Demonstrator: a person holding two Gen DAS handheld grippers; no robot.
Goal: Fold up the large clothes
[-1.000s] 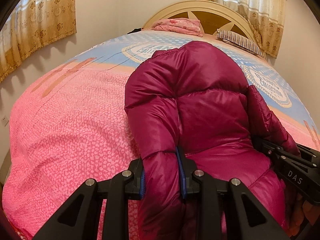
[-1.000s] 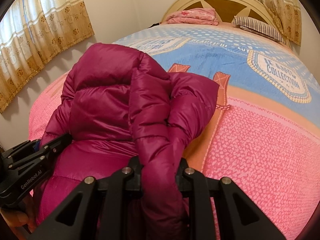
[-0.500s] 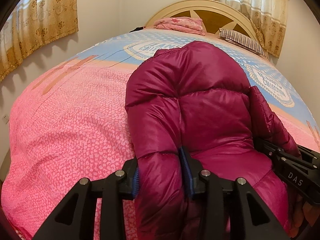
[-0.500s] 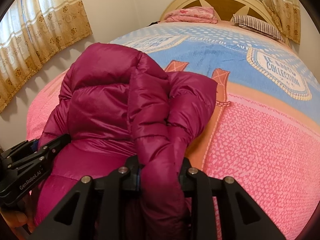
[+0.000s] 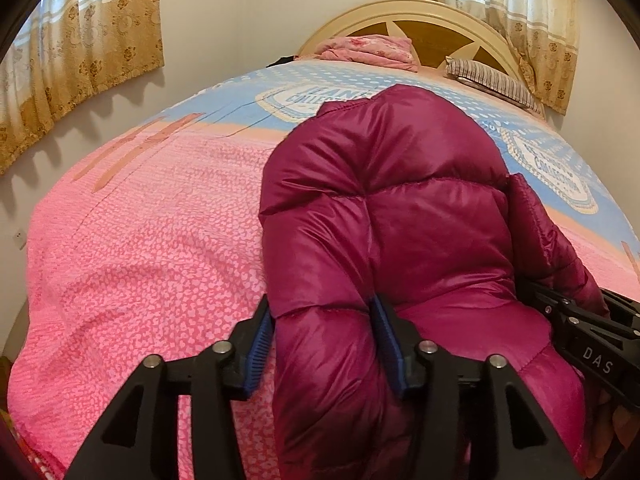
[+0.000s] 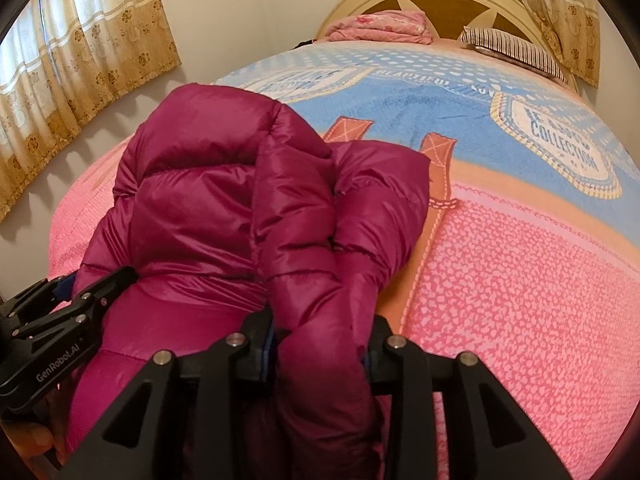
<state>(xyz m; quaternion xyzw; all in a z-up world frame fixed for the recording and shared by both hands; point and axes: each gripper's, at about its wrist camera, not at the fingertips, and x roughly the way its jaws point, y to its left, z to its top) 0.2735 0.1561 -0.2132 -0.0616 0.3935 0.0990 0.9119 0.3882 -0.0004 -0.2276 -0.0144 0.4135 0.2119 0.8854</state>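
A magenta puffer jacket lies folded lengthwise on the bed, hood end away from me; it also shows in the right wrist view. My left gripper has its jaws around the jacket's near left edge, gap wider than before, fabric bulging between the blue pads. My right gripper is shut on the near right edge with a folded sleeve on top. Each gripper shows in the other's view: the right one and the left one.
The bed carries a pink and blue bedspread. A folded pink blanket and a striped pillow lie by the cream headboard. Curtains hang on the left wall and behind the headboard.
My left gripper's jaws have spread wider around the jacket's edge. Both grippers have shifted slightly forward and down. The jacket lies about as before.
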